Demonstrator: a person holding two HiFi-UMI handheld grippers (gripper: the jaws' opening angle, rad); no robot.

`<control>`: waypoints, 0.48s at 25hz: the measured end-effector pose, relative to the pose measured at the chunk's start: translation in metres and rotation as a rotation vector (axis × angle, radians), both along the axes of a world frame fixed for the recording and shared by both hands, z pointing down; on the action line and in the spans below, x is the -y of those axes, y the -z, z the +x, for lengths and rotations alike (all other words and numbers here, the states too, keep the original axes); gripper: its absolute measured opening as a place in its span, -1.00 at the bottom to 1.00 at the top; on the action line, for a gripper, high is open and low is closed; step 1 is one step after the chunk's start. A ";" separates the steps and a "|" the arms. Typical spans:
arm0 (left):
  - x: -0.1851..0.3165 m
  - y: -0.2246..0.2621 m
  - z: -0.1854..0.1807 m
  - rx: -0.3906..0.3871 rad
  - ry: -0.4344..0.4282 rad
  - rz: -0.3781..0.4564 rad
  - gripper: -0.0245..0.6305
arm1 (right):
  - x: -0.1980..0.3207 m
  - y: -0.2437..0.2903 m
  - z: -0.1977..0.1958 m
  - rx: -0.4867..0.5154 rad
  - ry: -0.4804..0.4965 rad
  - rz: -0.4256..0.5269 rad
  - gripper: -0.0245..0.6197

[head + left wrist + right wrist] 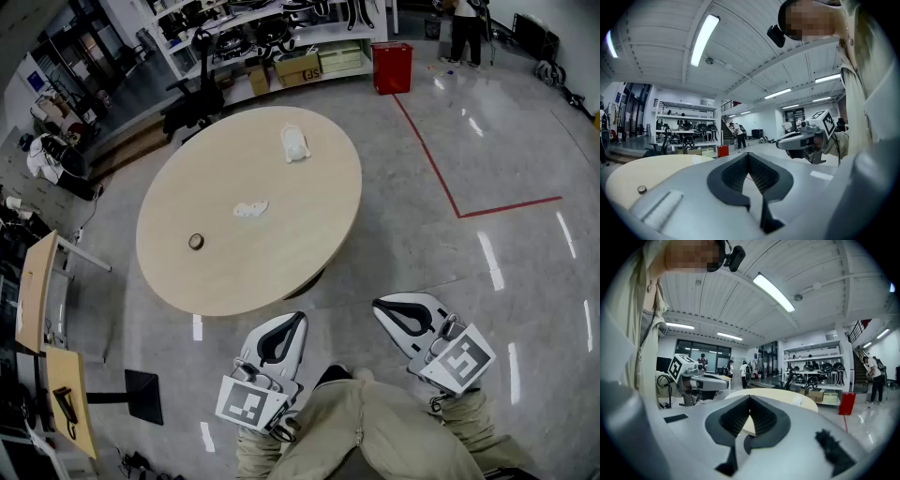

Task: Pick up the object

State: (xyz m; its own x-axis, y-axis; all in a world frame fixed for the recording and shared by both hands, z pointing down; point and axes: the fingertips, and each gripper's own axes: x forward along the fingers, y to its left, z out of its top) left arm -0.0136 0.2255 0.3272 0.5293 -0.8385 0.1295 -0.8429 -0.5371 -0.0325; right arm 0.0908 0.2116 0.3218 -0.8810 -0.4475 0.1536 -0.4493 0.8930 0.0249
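Two white hand-held tools, left gripper point(292, 324) and right gripper point(385, 308), jaws together on nothing, short of the near edge of the round pale wooden table point(211, 281). Likely target: small white crumpled object point(250, 209), mid-table. Risk of shoving it away if reached with jaws unopened, or of mistaking the far-edge white pouch point(294, 143) for it.

Bright, even light falls from ceiling strip lamps point(704, 40), and the glossy floor point(525, 141) throws back white streaks of glare. The tabletop point(267, 258) is evenly lit, casting only soft shadow. Both gripper views bend strongly toward black corners, with a soft near foreground.
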 end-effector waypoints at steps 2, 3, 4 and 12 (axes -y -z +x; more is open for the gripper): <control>0.004 -0.008 0.001 -0.001 0.005 -0.033 -0.91 | 0.004 -0.004 -0.002 0.011 0.011 0.002 -0.92; 0.008 -0.010 0.000 -0.002 0.007 -0.037 -0.91 | 0.006 -0.004 -0.003 0.016 0.016 0.005 -0.92; 0.012 -0.010 -0.001 -0.003 0.008 -0.028 -0.91 | 0.010 -0.004 -0.004 0.019 0.019 0.008 -0.92; 0.069 -0.018 -0.010 -0.019 -0.013 0.002 -0.91 | 0.063 -0.014 -0.013 0.013 -0.004 0.005 -0.92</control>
State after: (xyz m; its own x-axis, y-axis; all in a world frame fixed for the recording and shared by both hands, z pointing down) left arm -0.0240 0.1562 0.3449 0.5422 -0.8320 0.1175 -0.8365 -0.5476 -0.0178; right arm 0.0778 0.1489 0.3359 -0.8811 -0.4517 0.1398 -0.4531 0.8911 0.0235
